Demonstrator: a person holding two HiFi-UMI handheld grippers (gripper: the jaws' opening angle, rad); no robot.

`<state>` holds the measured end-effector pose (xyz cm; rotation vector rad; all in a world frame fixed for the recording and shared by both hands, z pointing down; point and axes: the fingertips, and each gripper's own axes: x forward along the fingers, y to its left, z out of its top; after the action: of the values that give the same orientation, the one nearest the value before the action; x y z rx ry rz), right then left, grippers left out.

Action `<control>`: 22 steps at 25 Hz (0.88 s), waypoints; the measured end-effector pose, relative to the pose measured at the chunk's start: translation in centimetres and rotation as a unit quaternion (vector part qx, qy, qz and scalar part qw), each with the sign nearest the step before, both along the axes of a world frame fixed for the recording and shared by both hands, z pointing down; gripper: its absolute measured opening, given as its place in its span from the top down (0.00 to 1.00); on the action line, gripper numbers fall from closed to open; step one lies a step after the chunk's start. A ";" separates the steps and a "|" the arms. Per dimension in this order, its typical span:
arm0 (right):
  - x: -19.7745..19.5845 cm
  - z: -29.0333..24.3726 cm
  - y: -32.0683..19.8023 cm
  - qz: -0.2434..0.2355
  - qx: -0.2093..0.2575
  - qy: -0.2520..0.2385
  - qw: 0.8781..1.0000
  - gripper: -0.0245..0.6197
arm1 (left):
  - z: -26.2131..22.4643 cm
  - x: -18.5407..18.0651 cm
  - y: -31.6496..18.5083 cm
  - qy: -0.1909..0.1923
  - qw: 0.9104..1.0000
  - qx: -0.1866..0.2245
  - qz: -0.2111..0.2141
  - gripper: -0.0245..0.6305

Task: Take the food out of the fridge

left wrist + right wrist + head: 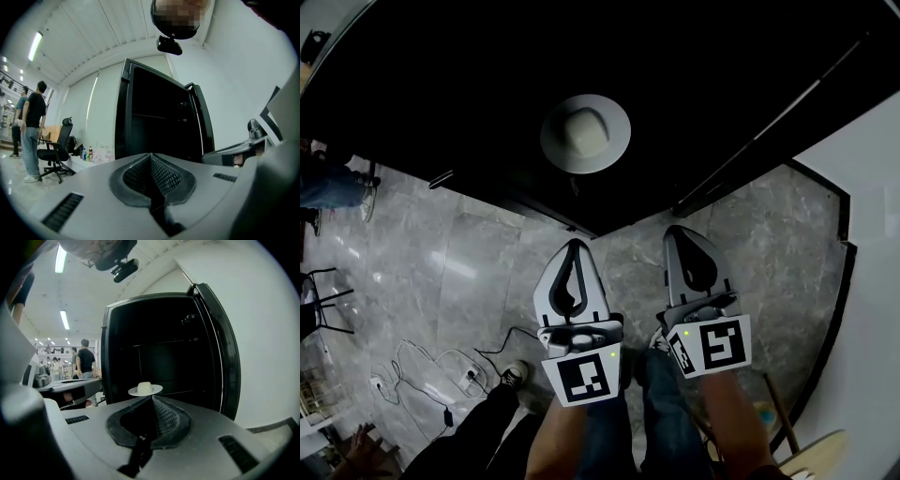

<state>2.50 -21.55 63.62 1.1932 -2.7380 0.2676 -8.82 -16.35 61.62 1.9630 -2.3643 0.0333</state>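
Head view shows my left hand-held gripper [576, 246] and right hand-held gripper [679, 232] side by side, both with jaws together and empty. The food [584, 130] sits on a plate [620, 131] inside the dark fridge [441, 75], at twelve o'clock from the left hand-held gripper and eleven o'clock from the right, well apart from both.

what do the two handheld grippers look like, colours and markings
Both the left gripper and the right gripper are light grey, tapered plastic shells with black ribbed pads lining a teardrop-shaped hollow. Each carries a white cube with black square markers at its rear and a small green light. The person wears blue jeans.
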 end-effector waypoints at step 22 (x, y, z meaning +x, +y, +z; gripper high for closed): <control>-5.6 2.2 -2.9 -0.025 -0.155 -0.119 0.980 0.92 | -0.2 -2.2 0.5 -0.007 1.000 -0.004 -0.014 0.94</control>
<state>-3.06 -24.50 65.86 1.0668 -2.7740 0.8464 -10.98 -15.83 61.46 1.9311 -2.3965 0.0556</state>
